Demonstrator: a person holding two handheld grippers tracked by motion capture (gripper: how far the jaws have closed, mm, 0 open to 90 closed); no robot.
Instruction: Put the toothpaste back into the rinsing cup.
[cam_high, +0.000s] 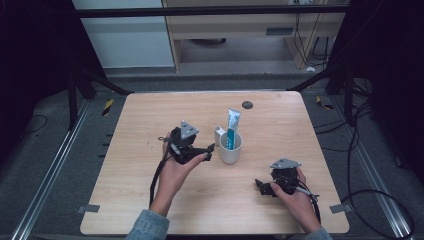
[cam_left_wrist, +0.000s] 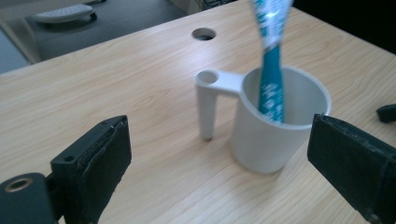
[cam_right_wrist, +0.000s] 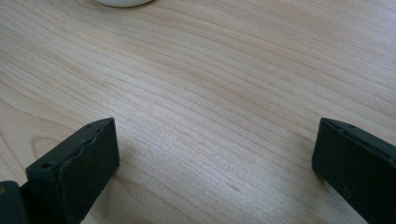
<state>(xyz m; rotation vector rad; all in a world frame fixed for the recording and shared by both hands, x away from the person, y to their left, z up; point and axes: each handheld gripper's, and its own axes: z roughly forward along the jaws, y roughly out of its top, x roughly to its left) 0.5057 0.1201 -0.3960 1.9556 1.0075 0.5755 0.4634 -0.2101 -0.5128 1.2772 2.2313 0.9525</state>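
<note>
Pale wood-grain covers the square table (cam_high: 150, 200), the largest thing here, with a small dark round hole (cam_high: 247, 105) set in the board near its far edge. On it, roughly at the middle, stands the white plastic cup with a flat looped handle (cam_high: 231, 148); it is upright, its handle turned toward the left side of the high view. Inside the cup leans a teal and white toothpaste tube (cam_high: 232, 126), its lower end down in the cup and its crimped end sticking up above the rim. Just left of the cup in the high view, the left gripper (cam_high: 210, 150) is held in a person's left hand (cam_high: 176, 172), pointing at the cup and clear of it; its black jaws stand wide apart with nothing between them, and in the left gripper view the cup (cam_left_wrist: 275, 126) and the tube (cam_left_wrist: 272, 88) sit beyond the jaw tips, untouched. To the right of the cup and nearer the person's edge of the table, well apart from it, the right gripper (cam_high: 264, 187) is held in the right hand (cam_high: 295, 192) low over the bare wood, its jaws likewise spread wide and gripping nothing.
</note>
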